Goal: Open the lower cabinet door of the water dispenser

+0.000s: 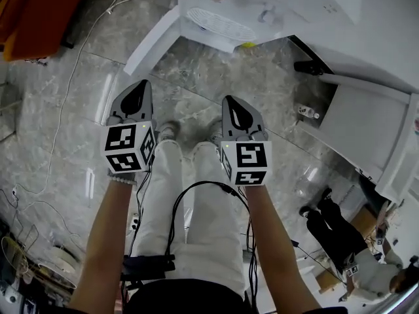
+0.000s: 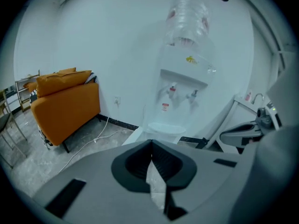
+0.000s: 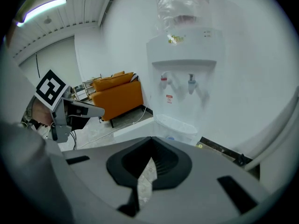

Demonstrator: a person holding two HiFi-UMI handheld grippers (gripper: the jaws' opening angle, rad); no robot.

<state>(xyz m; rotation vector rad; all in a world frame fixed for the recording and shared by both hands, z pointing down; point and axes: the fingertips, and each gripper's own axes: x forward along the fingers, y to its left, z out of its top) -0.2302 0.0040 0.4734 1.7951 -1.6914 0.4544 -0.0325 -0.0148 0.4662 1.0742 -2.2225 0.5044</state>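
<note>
The white water dispenser [image 1: 262,5] stands ahead of me, with taps and a drip tray [image 1: 213,21]; a clear bottle [image 2: 187,24] sits on top. Its lower cabinet door [image 1: 152,41] is swung out to the left, away from the body. The same door shows as a white panel low in the left gripper view [image 2: 135,135] and in the right gripper view [image 3: 133,129]. My left gripper [image 1: 139,89] and right gripper [image 1: 233,104] are held side by side over the floor, short of the dispenser. Both are shut with nothing between the jaws.
An orange sofa [image 1: 36,12] stands at the left, with a white cable [image 1: 69,90] trailing across the marble floor. A white cabinet [image 1: 366,126] is at the right, and another person [image 1: 347,241] sits low beside it. My own legs in white trousers [image 1: 190,201] are below the grippers.
</note>
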